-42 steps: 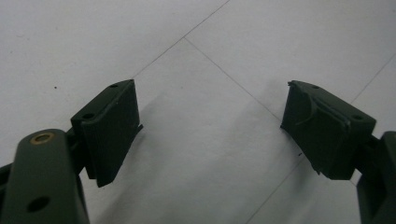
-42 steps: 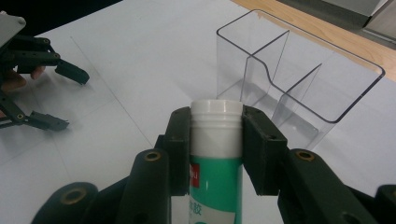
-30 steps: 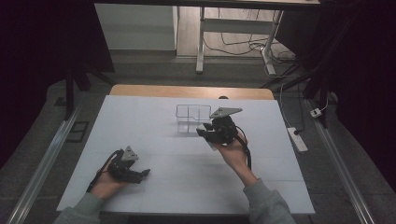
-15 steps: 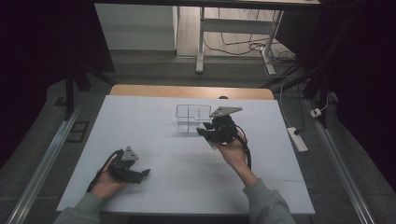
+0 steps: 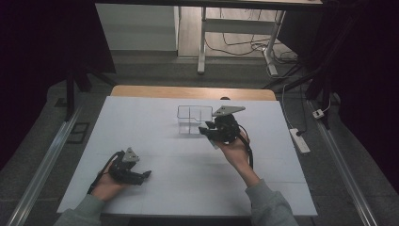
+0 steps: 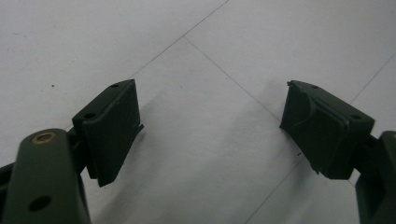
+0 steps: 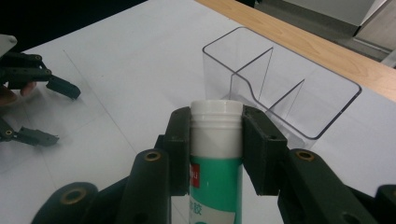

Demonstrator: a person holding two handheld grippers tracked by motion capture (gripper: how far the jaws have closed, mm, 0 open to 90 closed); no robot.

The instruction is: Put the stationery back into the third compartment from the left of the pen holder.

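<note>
A: Start from the white-capped tube with the green and white label (image 7: 215,154). Your right gripper (image 7: 215,140) has it clamped just under the cap, jaws part closed on it, one pad (image 7: 181,140) flat on each side. It's held off the table, just near of the clear plastic divided organiser box (image 7: 280,88), toward its right end in the high view.

B: So what do you want from me on this step?

A: Looks like you're about to drop it in a compartment. Keep the tube upright, carry it over the rim, pick one cell and centre on it before lowering. The clear dividers are hard to read, so go slow and don't knock a wall; the box is light and will likely slide. Open only when the base is down.

B: And the other hand?

A: Your left gripper (image 6: 210,126) is wide open, nothing between the jaws, parked at the near left of the white table top (image 5: 155,127). Leave it, or use it to steady the box if it shifts.

B: Counts?

A: One tube, one organiser box with three compartments as far as I can tell, two grippers, one table. Box looks empty.
</note>
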